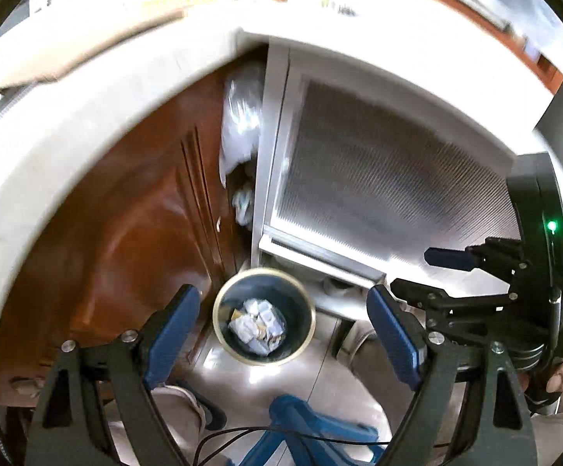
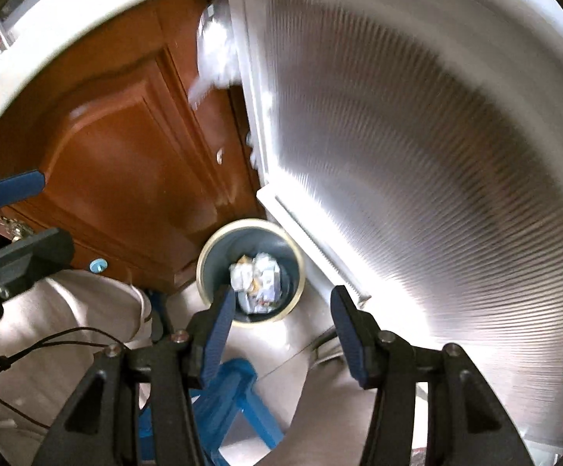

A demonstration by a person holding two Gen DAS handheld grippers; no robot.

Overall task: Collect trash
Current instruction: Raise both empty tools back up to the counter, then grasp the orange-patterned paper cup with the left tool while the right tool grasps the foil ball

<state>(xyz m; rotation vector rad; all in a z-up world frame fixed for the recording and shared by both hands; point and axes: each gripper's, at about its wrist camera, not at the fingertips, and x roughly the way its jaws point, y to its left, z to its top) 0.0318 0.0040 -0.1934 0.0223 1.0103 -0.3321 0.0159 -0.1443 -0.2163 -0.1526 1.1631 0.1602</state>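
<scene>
A round dark bin with a cream rim (image 1: 264, 276) stands on the floor between a brown wooden cabinet and a white ribbed door; it also shows in the right wrist view (image 2: 251, 229). Crumpled white wrappers (image 1: 258, 325) lie in its bottom, and show in the right wrist view too (image 2: 257, 280). My left gripper (image 1: 281, 310) is open and empty, high above the bin. My right gripper (image 2: 281, 303) is open and empty, also above the bin. The right gripper shows in the left wrist view (image 1: 425, 272), jaws apart.
A brown wooden cabinet door (image 1: 126, 225) is left of the bin. A white door with a ribbed panel (image 1: 378, 178) is right of it. A clear plastic bag (image 1: 240, 116) hangs in the gap. A blue stool (image 2: 238, 400) and the person's legs are below. The white counter edge (image 1: 98, 77) arcs above.
</scene>
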